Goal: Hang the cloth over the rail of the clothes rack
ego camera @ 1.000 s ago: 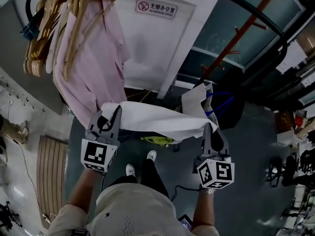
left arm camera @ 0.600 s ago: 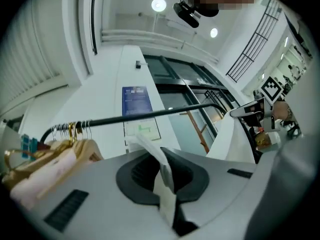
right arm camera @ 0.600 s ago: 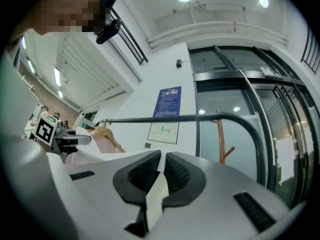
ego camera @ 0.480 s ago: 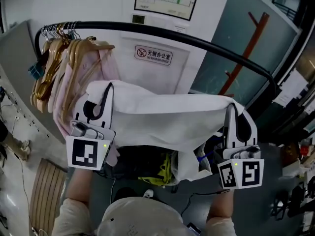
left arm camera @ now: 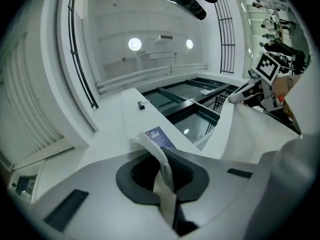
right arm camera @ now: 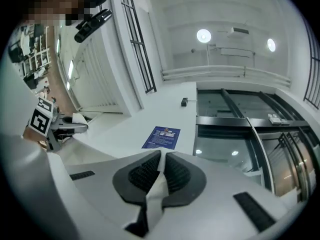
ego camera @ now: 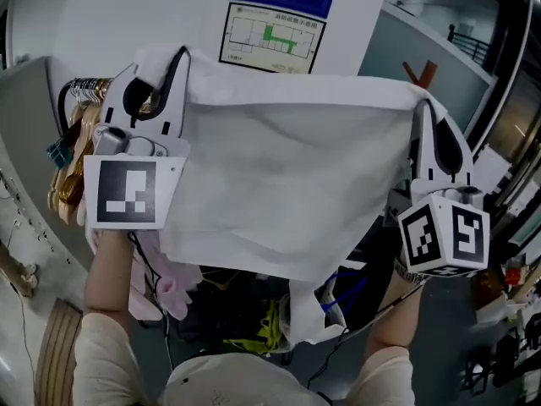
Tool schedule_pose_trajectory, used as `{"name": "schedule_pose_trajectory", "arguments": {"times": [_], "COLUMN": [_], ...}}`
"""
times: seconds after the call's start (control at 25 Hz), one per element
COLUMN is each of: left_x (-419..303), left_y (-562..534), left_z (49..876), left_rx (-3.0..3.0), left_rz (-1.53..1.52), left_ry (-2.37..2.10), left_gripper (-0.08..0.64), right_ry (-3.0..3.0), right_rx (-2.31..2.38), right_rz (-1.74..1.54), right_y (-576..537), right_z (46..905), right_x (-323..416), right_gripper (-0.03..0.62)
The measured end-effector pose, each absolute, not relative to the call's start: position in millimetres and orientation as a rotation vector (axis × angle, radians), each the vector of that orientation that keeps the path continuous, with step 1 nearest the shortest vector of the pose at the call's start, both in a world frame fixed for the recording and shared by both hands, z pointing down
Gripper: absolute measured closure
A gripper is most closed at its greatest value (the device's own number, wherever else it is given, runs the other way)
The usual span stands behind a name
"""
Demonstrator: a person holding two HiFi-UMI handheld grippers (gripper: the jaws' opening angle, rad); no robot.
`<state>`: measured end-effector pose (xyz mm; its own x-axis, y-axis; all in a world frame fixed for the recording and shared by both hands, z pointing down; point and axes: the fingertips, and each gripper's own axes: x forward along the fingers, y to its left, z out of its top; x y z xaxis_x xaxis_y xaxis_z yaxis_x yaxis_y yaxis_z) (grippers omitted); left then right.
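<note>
Holding the cloth [ego camera: 279, 184] spread wide and high in front of the chest. Top edge taut between the left gripper [ego camera: 172, 55] at the left corner and the right gripper [ego camera: 420, 108] at the right corner, lower edge hanging loose toward the floor. Left fingers [left arm camera: 137, 181] pressed fully together on a thin fold of the cloth. Right fingers [right arm camera: 177, 176] likewise clamped tight on a sliver of fabric standing up between them. No sight of the rail in the head view, probably hidden behind the spread cloth. Only hangers [ego camera: 72, 155] bunched at the far left, and a pink shirt [ego camera: 169, 290] below them, as a hint of its line.

For a good hang:
- Lift the top edge clear above the rail, judged to lie just beyond the cloth.
- Carry both corners forward together, level with each other, for an even drape on both sides.
- Aim right of the hangers to avoid snagging.
- Hold tension between the corners against sagging in the middle.
- Release only with roughly half draped over the far side; otherwise likely to slide off.
</note>
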<state>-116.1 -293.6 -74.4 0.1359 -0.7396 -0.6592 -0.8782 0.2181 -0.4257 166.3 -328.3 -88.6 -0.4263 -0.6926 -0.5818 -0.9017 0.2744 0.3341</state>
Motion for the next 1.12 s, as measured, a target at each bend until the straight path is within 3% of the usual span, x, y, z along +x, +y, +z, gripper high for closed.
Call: {"name": "schedule_pose_trajectory", "arguments": {"times": [0.52,0.92,1.12], "left_x": [-127.0,-135.7,-129.0], "left_y": [-360.7,-452.4,-489.7], "left_z": [-190.0,-147.8,-109.9], "left_rx": [-1.406,-1.554,-1.695], "left_rz": [0.181,-0.102,-0.419], "left_ry": [1.571,1.584,1.51], "left_gripper": [0.546,0.546,0.545], "right_ry": [2.127,2.453,2.652], "right_rx": [-1.566,-1.581,-1.491], "right_rz": [1.079,0.963,1.006], "right_y": [-387.8,-479.9,-498.2], "right_z": [-199.8,-146.6,-120.5], "right_x": [153.7,136.9,119.2], "right_gripper": [0.568,0.568,0.568]}}
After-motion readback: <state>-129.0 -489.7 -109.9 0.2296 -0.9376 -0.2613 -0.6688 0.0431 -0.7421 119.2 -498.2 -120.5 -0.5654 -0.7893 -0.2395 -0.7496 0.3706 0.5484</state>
